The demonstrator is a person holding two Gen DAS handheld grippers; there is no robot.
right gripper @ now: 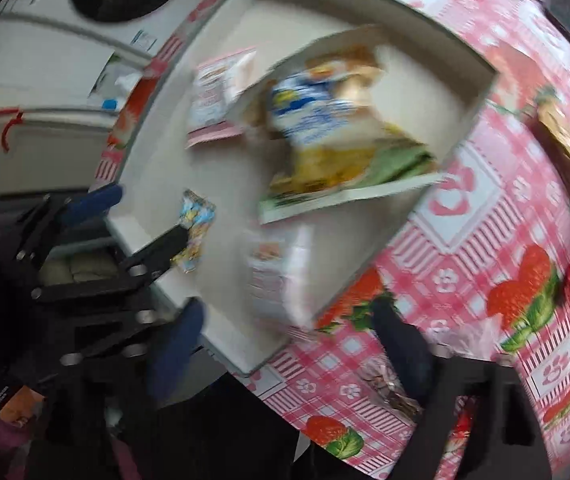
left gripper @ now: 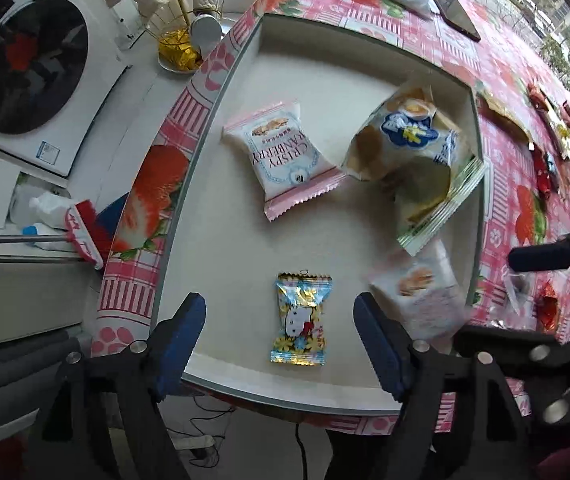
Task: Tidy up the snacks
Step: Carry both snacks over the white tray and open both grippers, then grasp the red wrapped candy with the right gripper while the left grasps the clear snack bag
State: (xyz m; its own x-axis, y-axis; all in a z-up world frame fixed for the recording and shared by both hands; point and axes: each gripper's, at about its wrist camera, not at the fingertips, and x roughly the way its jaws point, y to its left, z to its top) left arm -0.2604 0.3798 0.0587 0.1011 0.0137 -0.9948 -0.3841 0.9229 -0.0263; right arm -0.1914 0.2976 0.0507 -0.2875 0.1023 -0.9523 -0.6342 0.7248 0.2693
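We hover our left gripper [left gripper: 279, 344] over the near edge of a shallow white tray [left gripper: 253, 36], jaws spread wide and empty, a small cartoon-cat candy packet [left gripper: 301, 318] lying on the tray floor between the blue pads. Further in lie a pink "Crispy Cranberry" packet [left gripper: 283, 158] and a large, partly transparent chip bag [left gripper: 413, 160]; a blurred white snack packet [left gripper: 421, 292] sits by the tray's right wall. Our right gripper [right gripper: 289, 344], jaws also wide apart and holding nothing, hangs above the tray's corner and the strawberry-print tablecloth [right gripper: 485, 240], where more wrapped sweets [left gripper: 545, 168] lie scattered.
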